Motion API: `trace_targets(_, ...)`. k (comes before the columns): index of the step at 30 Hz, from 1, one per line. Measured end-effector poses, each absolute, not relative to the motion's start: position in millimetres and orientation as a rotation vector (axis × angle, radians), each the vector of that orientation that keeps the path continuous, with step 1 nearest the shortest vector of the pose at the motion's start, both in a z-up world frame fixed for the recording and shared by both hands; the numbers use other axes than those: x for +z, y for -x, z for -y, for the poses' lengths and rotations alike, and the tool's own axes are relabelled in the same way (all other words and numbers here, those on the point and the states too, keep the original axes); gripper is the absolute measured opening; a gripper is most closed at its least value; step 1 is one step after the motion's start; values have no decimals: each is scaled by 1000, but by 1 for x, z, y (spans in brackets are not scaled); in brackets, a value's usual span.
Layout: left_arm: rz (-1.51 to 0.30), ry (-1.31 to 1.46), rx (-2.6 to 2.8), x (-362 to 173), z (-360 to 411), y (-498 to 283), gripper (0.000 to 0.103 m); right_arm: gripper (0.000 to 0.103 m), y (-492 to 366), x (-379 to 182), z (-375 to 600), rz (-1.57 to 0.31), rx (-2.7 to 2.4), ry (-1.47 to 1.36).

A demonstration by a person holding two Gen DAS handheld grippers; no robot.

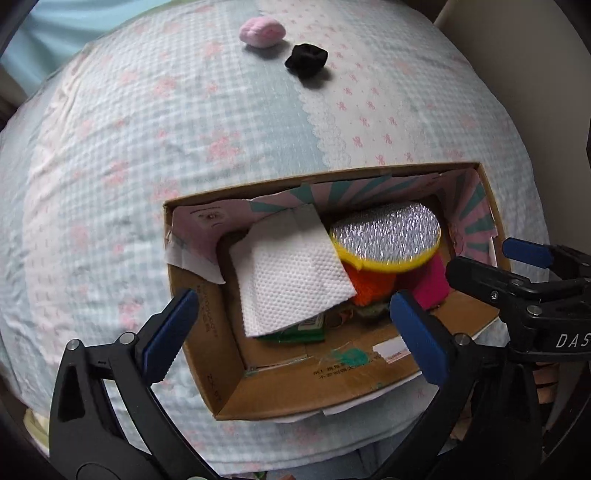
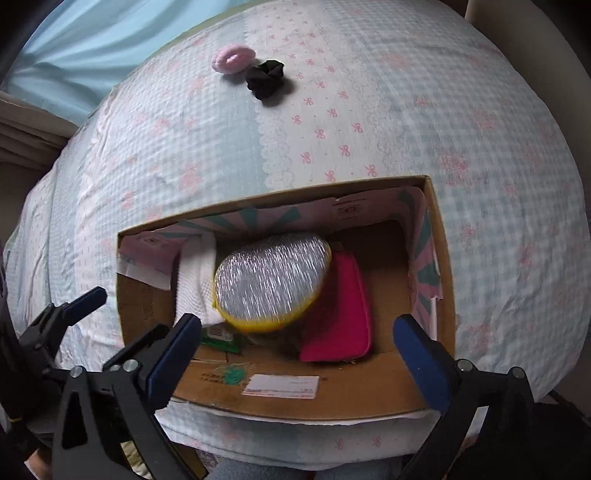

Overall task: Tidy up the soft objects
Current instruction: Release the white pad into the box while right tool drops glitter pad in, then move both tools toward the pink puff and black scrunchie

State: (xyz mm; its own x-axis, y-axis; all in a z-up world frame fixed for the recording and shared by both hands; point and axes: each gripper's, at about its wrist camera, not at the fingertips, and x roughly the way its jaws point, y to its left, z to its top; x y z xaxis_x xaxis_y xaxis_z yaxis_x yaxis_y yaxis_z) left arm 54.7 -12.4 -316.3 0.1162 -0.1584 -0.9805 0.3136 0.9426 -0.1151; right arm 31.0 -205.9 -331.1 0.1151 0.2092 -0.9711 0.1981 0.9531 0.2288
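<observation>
An open cardboard box [image 1: 314,387] [image 2: 443,266] sits on the bed. Inside lie a white paper towel [image 1: 291,273] [image 2: 194,280], a round silver pad with a yellow rim [image 1: 388,236] [image 2: 271,280], a magenta pouch [image 1: 430,290] [image 2: 341,317], something orange [image 1: 369,286] and a green packet [image 1: 295,330] [image 2: 221,338]. The pad looks blurred. My left gripper [image 1: 295,332] hangs open over the box's left half, nothing between its fingers. Beside it, my right gripper [image 2: 299,354] is open over the right half. On the far side of the bed rest a pink fluffy scrunchie [image 1: 261,32] [image 2: 232,58] and a black scrunchie [image 1: 306,61] [image 2: 265,78].
The bed cover [image 1: 147,155] [image 2: 406,110] is pale blue check with pink bows. A light blue curtain [image 2: 92,48] hangs beyond the bed's far left. The right part of the box floor [image 2: 388,258] is bare cardboard. The bed's near edge runs just below the box.
</observation>
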Motion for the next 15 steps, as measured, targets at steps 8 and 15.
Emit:
trace_targets(8, -1412, -126, -331, -309, 9, -51, 103, 103, -25, -329, 210, -1437, 2, -319)
trace_targets(15, -1382, -97, -301, -289, -1, -46, 103, 103, -25, -314, 204, -1412, 19, -302)
